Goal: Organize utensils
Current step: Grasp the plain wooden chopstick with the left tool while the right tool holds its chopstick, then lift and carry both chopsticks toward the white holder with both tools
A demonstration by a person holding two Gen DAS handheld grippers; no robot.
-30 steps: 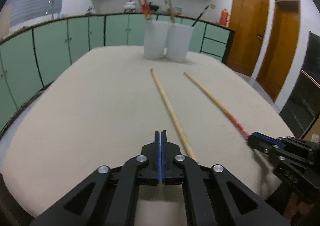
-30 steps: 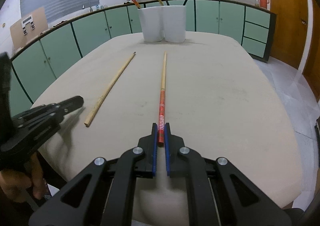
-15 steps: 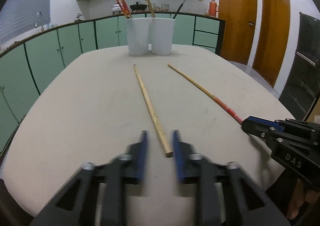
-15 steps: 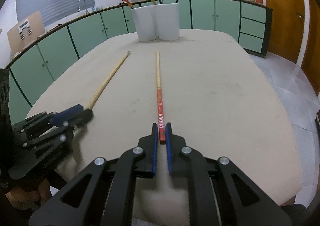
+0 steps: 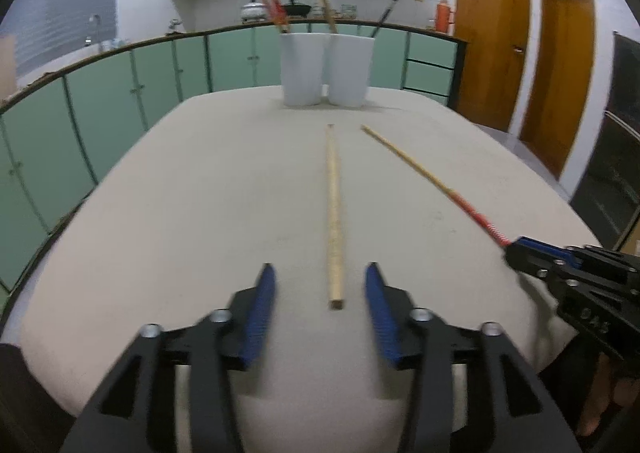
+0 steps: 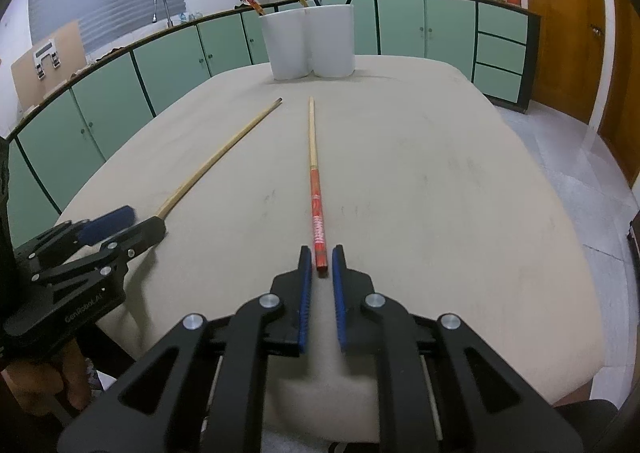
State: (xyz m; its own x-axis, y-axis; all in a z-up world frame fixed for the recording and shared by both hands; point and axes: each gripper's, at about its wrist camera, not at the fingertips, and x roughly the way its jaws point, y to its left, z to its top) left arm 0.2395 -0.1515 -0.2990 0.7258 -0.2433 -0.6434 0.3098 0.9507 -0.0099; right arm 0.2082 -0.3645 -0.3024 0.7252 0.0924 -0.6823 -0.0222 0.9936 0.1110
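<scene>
The left gripper (image 5: 320, 285) is hanging with its jaws spread wide on either side of the near end of the plain wooden chopstick (image 5: 334, 213), without touching it. The right gripper (image 6: 319, 261) is sitting with its jaws narrowly parted around the red end of the red-handled chopstick (image 6: 316, 189); a slight gap shows on each side, so it is probably not gripping yet. Both chopsticks are lying flat near the middle of the surface (image 6: 440, 181), butt ends toward the near edge, likely so each can be pinched by its thick end. Their tips are pointing at two white holders (image 6: 308, 41) standing together by the far edge, already carrying chopsticks. Green cabinets and wooden doors are ringing the kitchen.
</scene>
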